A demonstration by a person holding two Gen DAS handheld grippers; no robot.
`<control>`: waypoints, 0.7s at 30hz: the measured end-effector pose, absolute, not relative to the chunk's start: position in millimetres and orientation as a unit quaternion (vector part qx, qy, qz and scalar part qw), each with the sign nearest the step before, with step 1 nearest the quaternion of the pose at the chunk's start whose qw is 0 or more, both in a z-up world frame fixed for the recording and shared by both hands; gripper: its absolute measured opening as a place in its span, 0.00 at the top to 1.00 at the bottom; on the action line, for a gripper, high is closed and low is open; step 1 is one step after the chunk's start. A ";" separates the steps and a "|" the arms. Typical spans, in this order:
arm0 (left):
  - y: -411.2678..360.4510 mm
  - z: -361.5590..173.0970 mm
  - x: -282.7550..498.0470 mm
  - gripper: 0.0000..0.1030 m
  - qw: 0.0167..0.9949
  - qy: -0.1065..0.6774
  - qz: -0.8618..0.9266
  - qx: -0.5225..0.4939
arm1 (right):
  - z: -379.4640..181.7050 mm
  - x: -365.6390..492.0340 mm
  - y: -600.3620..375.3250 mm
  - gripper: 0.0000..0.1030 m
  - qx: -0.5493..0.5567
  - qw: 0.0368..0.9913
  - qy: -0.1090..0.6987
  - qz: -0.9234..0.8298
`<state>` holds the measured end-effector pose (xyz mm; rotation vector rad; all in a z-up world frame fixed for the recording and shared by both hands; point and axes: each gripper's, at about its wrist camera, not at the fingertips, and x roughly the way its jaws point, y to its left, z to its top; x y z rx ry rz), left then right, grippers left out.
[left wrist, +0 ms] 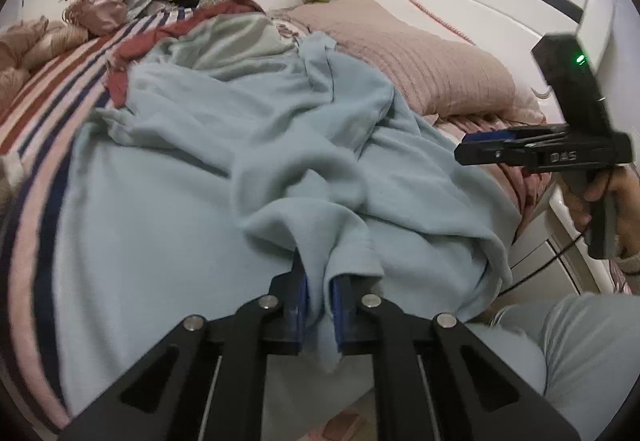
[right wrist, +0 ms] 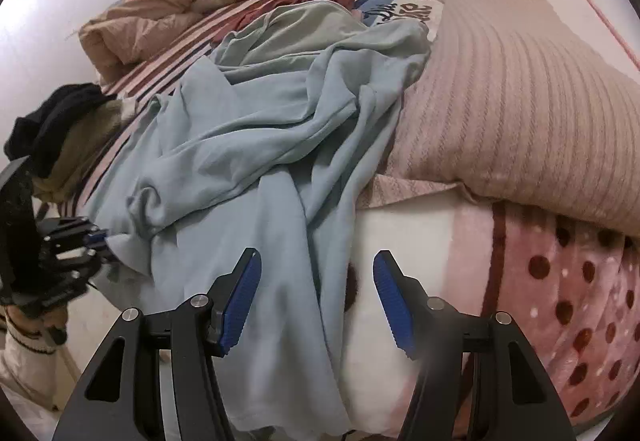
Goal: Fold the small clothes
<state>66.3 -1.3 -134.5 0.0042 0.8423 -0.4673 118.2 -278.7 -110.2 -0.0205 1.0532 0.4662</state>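
Left gripper [left wrist: 318, 297] is pinching the light-blue garment's [left wrist: 224, 145] edge beside the ribbed pillow [left wrist: 420, 61] for spreading; right gripper [right wrist: 316, 297] is hovering, jaws parted.

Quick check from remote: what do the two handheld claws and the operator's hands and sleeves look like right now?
Both claws, left claw and right claw, are matte black linkages with silver pivot pins and ribbed blue pads. The right unit shows a green LED, "DAS" lettering and a thin black cable. A cream knit sleeve with dark stripes covers the left wrist.
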 end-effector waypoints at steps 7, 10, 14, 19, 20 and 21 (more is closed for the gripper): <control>63.9 -110.7 38.8 0.89 0.888 0.406 -0.213 0.037 | -91.6 124.1 -286.5 0.47 -0.042 0.855 0.474 0.206; 67.8 -130.9 33.7 0.67 0.870 0.438 -0.220 0.045 | -94.4 140.1 -275.7 0.47 -0.070 0.861 0.465 0.193; 86.9 -133.3 32.7 0.43 0.875 0.419 -0.241 -0.020 | -101.0 169.3 -258.5 0.47 -0.107 0.870 0.455 0.157; 90.8 -128.1 38.8 0.42 0.885 0.398 -0.239 -0.038 | -123.2 214.3 -221.3 0.47 -0.237 0.866 0.433 0.084; 89.4 -127.6 39.8 0.42 0.885 0.396 -0.243 -0.041 | -126.0 218.5 -217.1 0.47 -0.253 0.864 0.429 0.073; 89.1 -128.2 41.4 0.42 0.884 0.393 -0.249 -0.047 | -131.5 225.3 -209.9 0.47 -0.281 0.859 0.424 0.055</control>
